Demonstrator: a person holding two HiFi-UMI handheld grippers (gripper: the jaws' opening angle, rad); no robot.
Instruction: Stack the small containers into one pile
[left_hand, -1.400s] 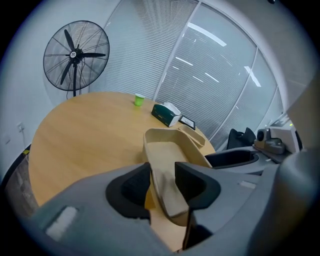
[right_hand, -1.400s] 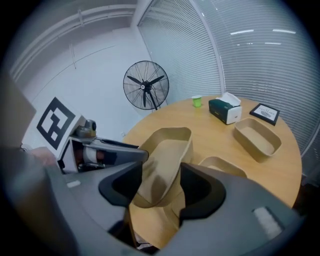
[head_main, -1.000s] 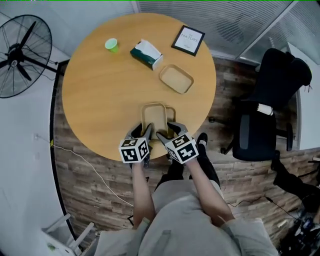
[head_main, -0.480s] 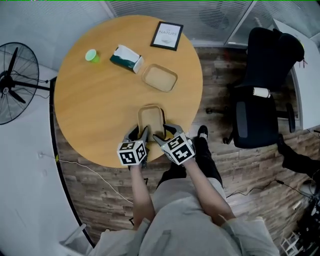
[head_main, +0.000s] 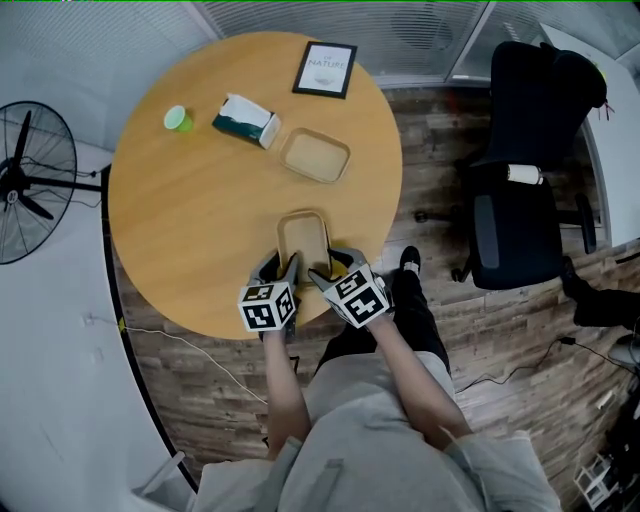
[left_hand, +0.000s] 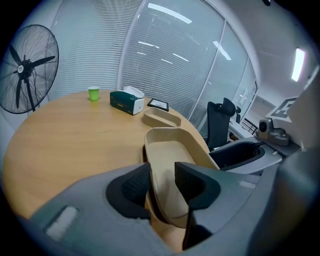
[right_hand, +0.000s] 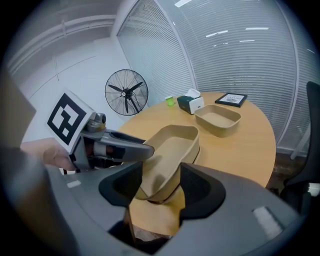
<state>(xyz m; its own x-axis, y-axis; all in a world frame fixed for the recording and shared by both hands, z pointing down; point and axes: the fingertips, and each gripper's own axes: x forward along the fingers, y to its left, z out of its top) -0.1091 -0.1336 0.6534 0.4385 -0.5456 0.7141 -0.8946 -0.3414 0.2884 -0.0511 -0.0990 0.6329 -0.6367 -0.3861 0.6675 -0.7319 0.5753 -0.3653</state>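
Round wooden table (head_main: 190, 200) carries everything: at its near edge the left gripper (head_main: 284, 268) pinches the rim of the near container (head_main: 303, 238), and the right gripper (head_main: 335, 265) pinches the same rim just beside it. This container's long axis runs away from the person, toward the second container (head_main: 315, 156) — well apart, almost straight ahead, a little nearer to the right gripper.

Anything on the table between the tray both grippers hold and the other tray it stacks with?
Nothing visible does. The left gripper and right gripper both clamp the held tray; only bare tabletop lies between it and the far tray. The tissue box sits beside the far tray, off that line.
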